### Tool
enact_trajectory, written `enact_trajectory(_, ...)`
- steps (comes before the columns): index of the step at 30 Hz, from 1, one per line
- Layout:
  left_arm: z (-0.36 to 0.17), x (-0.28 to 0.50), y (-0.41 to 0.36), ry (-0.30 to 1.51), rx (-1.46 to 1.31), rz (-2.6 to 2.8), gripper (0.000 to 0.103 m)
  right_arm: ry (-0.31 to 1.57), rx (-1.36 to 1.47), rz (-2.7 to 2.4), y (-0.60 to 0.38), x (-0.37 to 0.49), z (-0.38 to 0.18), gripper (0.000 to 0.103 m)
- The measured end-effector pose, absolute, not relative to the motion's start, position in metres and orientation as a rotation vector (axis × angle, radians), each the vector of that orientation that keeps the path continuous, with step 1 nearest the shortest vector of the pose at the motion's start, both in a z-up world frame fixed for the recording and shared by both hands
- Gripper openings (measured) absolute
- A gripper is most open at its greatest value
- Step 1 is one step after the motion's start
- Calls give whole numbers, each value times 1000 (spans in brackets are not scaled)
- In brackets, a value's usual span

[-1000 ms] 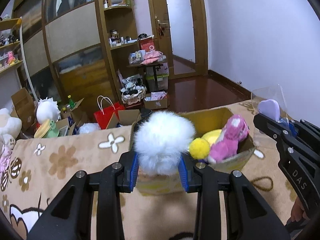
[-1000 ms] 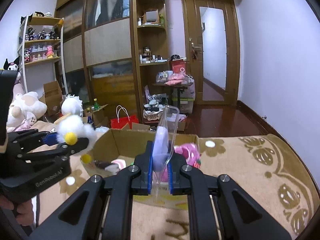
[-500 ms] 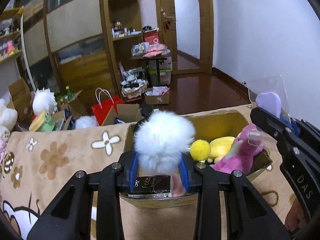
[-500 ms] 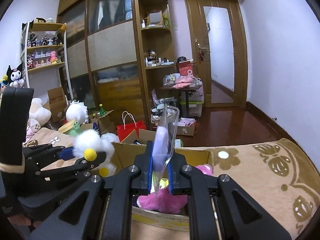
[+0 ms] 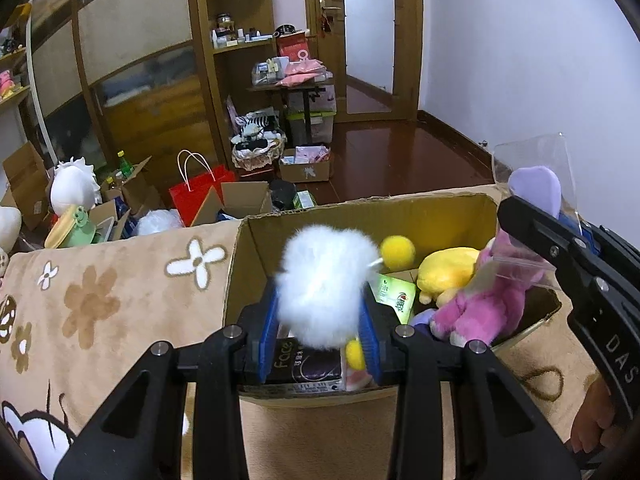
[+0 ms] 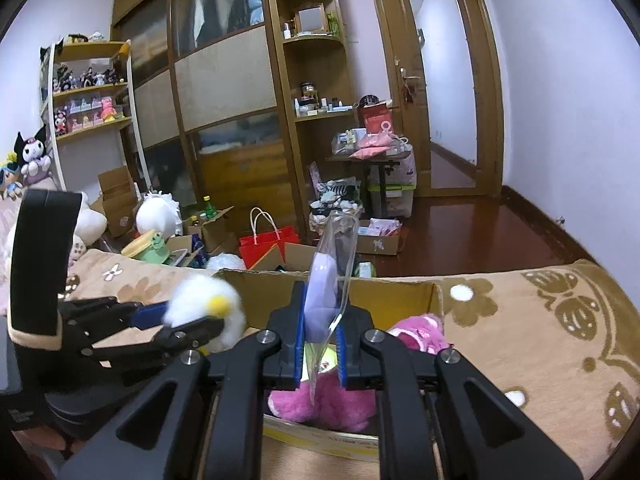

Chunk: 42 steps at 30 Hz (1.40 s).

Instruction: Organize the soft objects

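My left tool (image 5: 320, 330) is clenched on a white pompom (image 5: 322, 286), its blue pads (image 5: 269, 330) pressing the fluff from both sides. A small yellow ball (image 5: 397, 252) hangs off the pompom at about 2 o'clock, and a second yellow one (image 5: 354, 354) sits at its 5 o'clock, just inside the right pad. I hold the pompom over the near left part of an open box (image 5: 360, 208), which rests on a beige flowered blanket (image 5: 100, 292).

My right tool (image 6: 320, 354) is clamped on a clear bag (image 6: 340, 248) with a lilac plush (image 6: 320, 296) inside; the bag stands upright between the pads, above the box's near edge. From the left camera this tool shows at 3 o'clock, with the bag over the box's far right corner.

Inside the box I see a pink plush (image 5: 484, 304) at the right, a yellow plush (image 5: 450, 270) just behind it, a green carton (image 5: 396, 298) at the middle, and a dark packet (image 5: 308, 364) against the near wall. The pink plush lies directly under my right tool.
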<state>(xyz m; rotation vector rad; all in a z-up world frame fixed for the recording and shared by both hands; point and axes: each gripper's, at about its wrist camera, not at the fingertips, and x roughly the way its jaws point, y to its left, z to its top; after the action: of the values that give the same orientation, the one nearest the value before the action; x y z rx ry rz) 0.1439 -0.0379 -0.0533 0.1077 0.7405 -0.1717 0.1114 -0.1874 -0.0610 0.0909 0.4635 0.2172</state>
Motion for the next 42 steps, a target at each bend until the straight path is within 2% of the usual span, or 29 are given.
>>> enact_trajectory(6,-57,148,-35,765,93,-174,38,494,96,225,-189,121,-69,15)
enact_trajectory(8,-58,147,-33,765,88,-165,54,506,99,224,-190,125,-72,15)
enact_trajectory(12,-56,145,-32,755,89,-160,58,519,108,226,-190,126,-77,17)
enact_trajectory(15,-59,144,-32,761,98,-152,66,518,110,223,-190,124,-77,28)
enact_trajectory(18,-59,140,-33,756,130,-138,70,515,111,218,-191,120,-75,30)
enact_trajectory(21,-56,134,-34,741,145,-132,76,512,113,210,-193,113,-71,43)
enact_trajectory(23,-53,129,-34,736,156,-125,82,508,113,203,-195,108,-68,46)
enact_trajectory(25,-48,124,-33,735,159,-110,84,502,106,182,-197,102,-64,55)
enact_trajectory(29,-38,111,-26,721,139,-98,88,501,115,163,-205,91,-56,59)
enact_trajectory(32,-30,99,-22,696,140,-86,96,492,118,148,-209,81,-48,73)
enact_trajectory(35,-21,85,-18,675,143,-83,98,478,113,128,-215,68,-39,79)
enact_trajectory(40,-12,65,-15,652,143,-83,99,458,107,117,-221,48,-22,99)
enact_trajectory(42,-8,58,-13,646,141,-80,99,449,105,112,-223,38,-17,103)
